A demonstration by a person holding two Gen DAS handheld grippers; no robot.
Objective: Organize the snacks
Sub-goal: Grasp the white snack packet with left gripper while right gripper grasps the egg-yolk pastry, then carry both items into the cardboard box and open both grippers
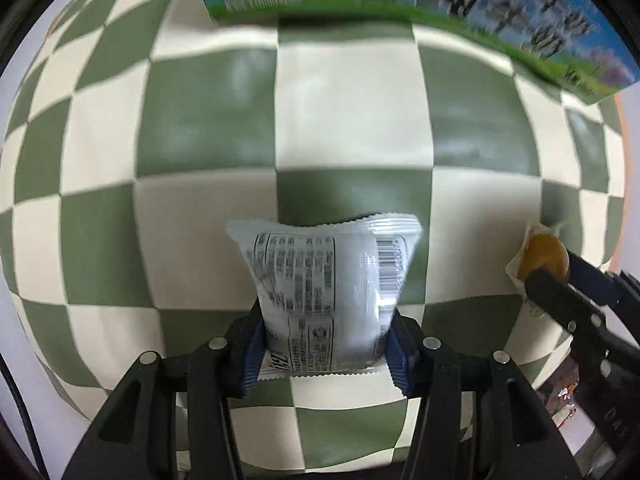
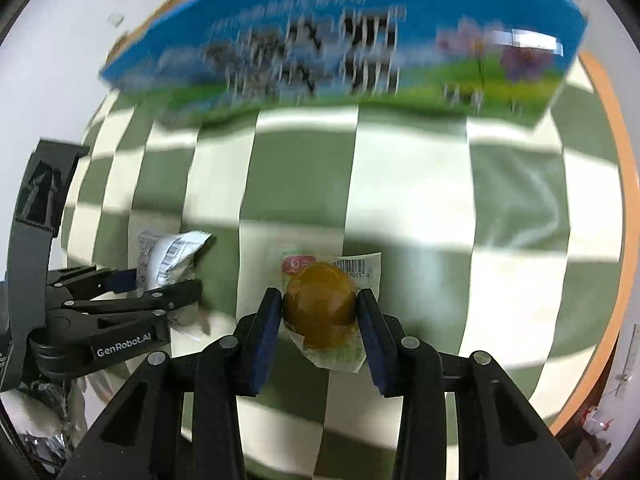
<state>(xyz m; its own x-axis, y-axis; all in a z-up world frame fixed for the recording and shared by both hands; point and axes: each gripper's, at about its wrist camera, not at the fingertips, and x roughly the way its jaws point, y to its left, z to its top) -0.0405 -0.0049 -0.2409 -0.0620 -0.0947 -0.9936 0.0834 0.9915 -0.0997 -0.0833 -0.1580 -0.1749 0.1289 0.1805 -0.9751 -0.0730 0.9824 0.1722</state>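
Clamping both snacks on the checkered cloth, your left gripper pinches the white packet and your right gripper the wrapped brown snack; lift both straight toward the blue box.

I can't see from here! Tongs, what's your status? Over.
Left tongs shut on white packet. Right tongs shut on wrapped brown snack. Blue-green box ahead, path clear.
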